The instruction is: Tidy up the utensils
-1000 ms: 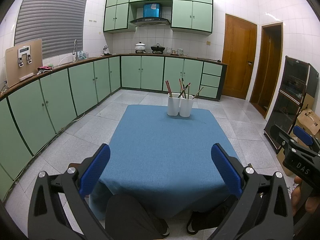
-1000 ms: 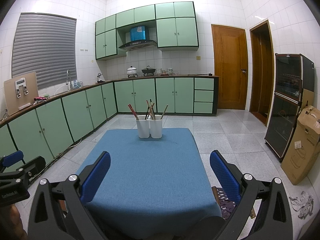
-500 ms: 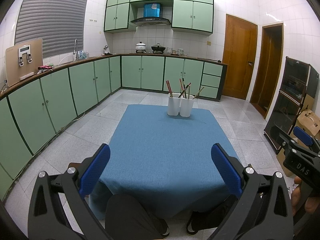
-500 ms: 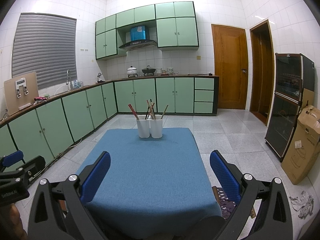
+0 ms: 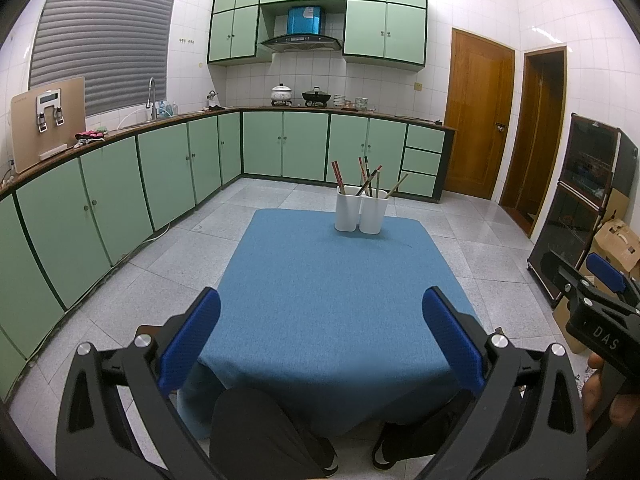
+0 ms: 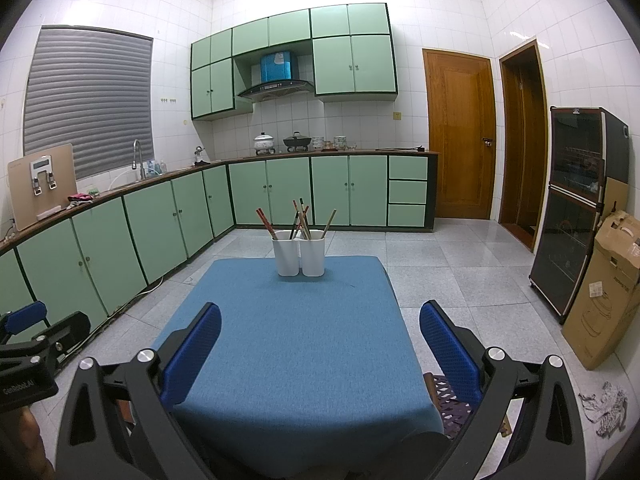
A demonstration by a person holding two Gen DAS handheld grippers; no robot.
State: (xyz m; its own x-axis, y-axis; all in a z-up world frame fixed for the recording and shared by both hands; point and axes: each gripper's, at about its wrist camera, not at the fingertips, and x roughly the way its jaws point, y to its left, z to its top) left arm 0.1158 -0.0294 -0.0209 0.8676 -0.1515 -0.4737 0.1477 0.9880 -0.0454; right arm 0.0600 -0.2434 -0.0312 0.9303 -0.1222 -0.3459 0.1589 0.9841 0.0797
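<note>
- Holding my left tongs (image 5: 320,312) spread wide over the near edge of the table (image 5: 332,304), I grip nothing; blue cloth shows between the two blue pads (image 5: 192,340).
- My right tongs (image 6: 320,320) are spread just as wide and just as empty, also low over the near edge of the table (image 6: 288,344).
- The two white cups (image 5: 362,210) stand touching side by side near the far edge of the table, well apart from both tongs.
- Chopsticks (image 5: 372,178) lean out of the cups at mixed angles; one reddish pair (image 5: 338,172) tilts left out of the left cup, and a pale stick (image 6: 330,220) tilts right out of the right cup.
- Between my tongs and the cups the blue cloth is flat and bare right across to its side edges.
- The cloth hangs over the near edge, and my dark knees (image 5: 260,428) sit under it.
- On the left a run of green cabinets (image 5: 120,200) stands well apart from the table, with tiled floor (image 5: 168,260) between.
- On the right a dark glass cabinet (image 6: 576,208) and a cardboard box (image 6: 604,292) stand off the table's right edge, again with floor between.
- From the left camera my right tongs (image 5: 592,300) show at the frame's right edge, beside the table's near right corner.
</note>
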